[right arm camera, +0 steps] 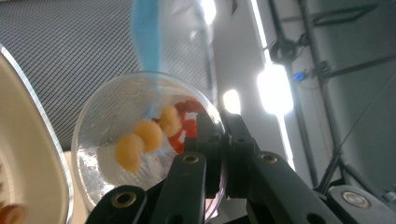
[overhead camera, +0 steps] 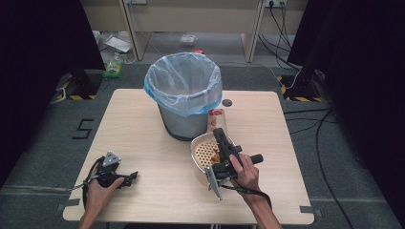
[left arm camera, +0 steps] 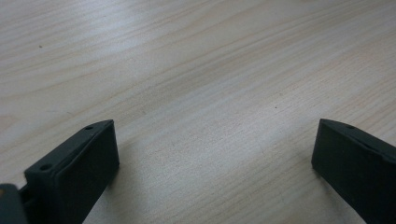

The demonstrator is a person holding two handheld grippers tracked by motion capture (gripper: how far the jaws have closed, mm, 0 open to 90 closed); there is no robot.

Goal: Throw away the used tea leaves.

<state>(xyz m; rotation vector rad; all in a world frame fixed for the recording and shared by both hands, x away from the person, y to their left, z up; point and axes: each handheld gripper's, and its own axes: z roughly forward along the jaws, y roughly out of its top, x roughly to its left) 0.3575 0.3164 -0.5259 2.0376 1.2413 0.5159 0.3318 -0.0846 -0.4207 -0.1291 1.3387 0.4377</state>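
Right gripper point(overhead camera: 222, 137) pinching rim of clear plastic cup point(right arm camera: 140, 144), tilting over colander point(overhead camera: 200, 155) at bin's point(overhead camera: 184, 90) 5 o'clock. Cup likely light, slippery, crushable; rim grip suiting. Left gripper point(left arm camera: 215, 149) resting, jaws spread, empty.

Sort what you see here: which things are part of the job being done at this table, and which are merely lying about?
In the job: right gripper, shut on the clear cup of orange and red pieces; cream colander beneath it; lined bin.

Lying about: left gripper, open, resting on the table; clutter on the floor beyond.
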